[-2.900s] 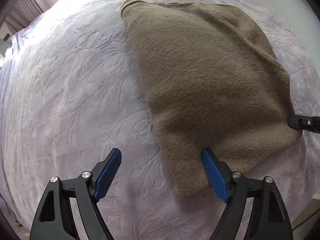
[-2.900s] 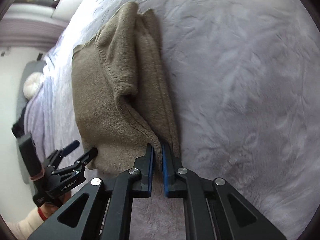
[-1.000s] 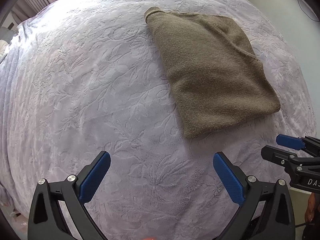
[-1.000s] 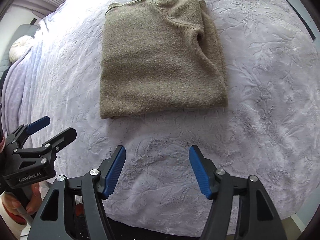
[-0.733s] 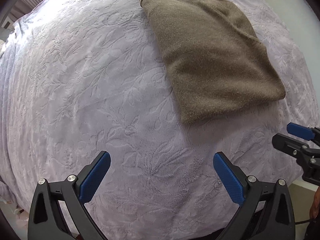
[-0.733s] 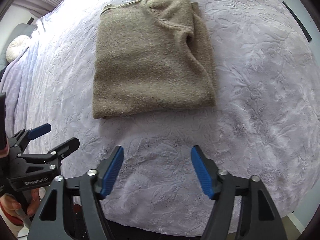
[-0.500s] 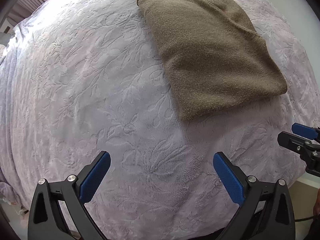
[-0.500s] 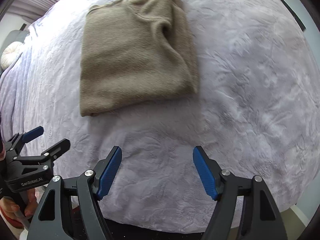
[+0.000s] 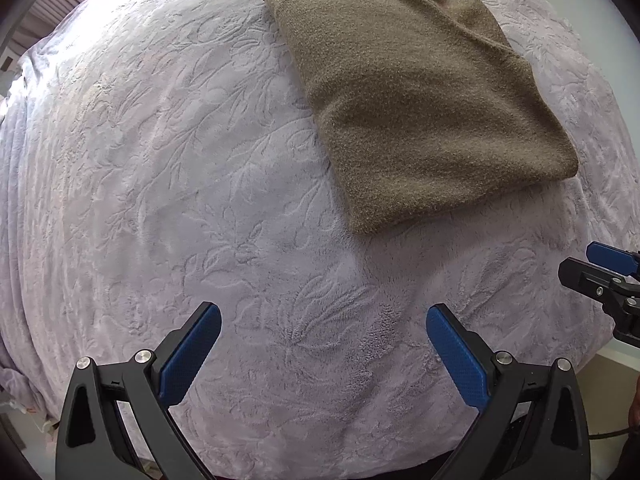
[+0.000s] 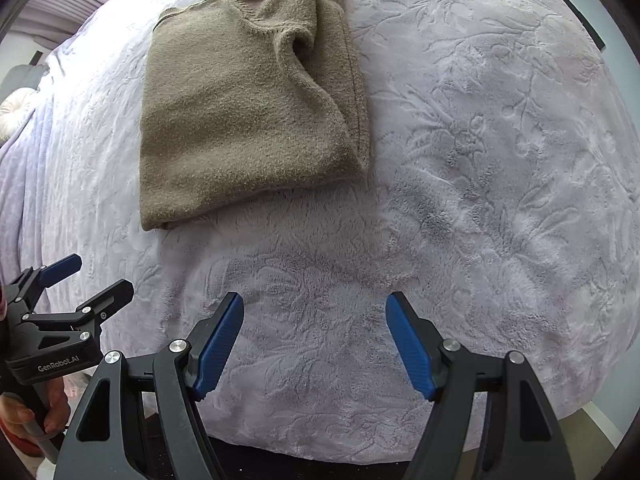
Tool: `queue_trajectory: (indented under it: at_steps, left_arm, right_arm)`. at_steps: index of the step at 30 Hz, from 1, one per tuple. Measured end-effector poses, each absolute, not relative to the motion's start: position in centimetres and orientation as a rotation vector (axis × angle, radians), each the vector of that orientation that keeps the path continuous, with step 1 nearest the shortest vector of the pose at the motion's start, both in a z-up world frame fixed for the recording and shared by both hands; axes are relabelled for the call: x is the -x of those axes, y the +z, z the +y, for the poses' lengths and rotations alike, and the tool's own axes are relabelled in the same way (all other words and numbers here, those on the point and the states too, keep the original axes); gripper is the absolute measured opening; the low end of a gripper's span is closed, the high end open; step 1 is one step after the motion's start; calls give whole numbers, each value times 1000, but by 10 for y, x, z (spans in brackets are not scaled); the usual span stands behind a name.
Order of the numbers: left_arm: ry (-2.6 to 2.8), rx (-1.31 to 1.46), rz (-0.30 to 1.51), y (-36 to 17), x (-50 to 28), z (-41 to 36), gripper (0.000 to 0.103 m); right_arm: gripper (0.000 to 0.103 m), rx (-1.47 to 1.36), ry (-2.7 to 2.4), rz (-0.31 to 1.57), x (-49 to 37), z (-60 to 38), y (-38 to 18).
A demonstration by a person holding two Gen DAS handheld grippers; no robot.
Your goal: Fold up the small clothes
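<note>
Sweater (image 10: 240, 112) neckline only in right view; both claws, left (image 9: 324, 344) and right (image 10: 314, 344), agape, empty

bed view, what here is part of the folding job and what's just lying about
Part of the job:
- folded brown sweater
- left gripper, open
- right gripper, open

Just lying about:
- lilac bedspread
- white round cushion

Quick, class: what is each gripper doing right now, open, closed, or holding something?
Left gripper: open, holding nothing.
Right gripper: open, holding nothing; the sweater lies folded on the bed, clear of both.
</note>
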State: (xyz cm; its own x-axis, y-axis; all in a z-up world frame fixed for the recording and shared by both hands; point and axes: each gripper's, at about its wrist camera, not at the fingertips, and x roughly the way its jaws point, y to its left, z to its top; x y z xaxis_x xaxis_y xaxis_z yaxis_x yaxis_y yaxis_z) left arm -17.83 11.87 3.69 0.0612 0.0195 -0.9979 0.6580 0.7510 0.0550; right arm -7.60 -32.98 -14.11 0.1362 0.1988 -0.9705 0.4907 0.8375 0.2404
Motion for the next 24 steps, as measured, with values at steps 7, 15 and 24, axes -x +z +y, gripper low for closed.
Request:
queue_trajectory:
  at_steps: [7, 15, 24]
  left_arm:
    - [-525, -609, 1462, 27, 175, 115, 103]
    - [-536, -523, 1535, 12, 157, 124, 103]
    - [-589, -351, 1502, 17, 98, 126, 103]
  right_arm:
    - [77, -592, -228, 1448, 73, -331, -144]
    - [77, -597, -226, 1435, 72, -344, -142]
    - [77, -646, -203, 1348, 46, -391, -133]
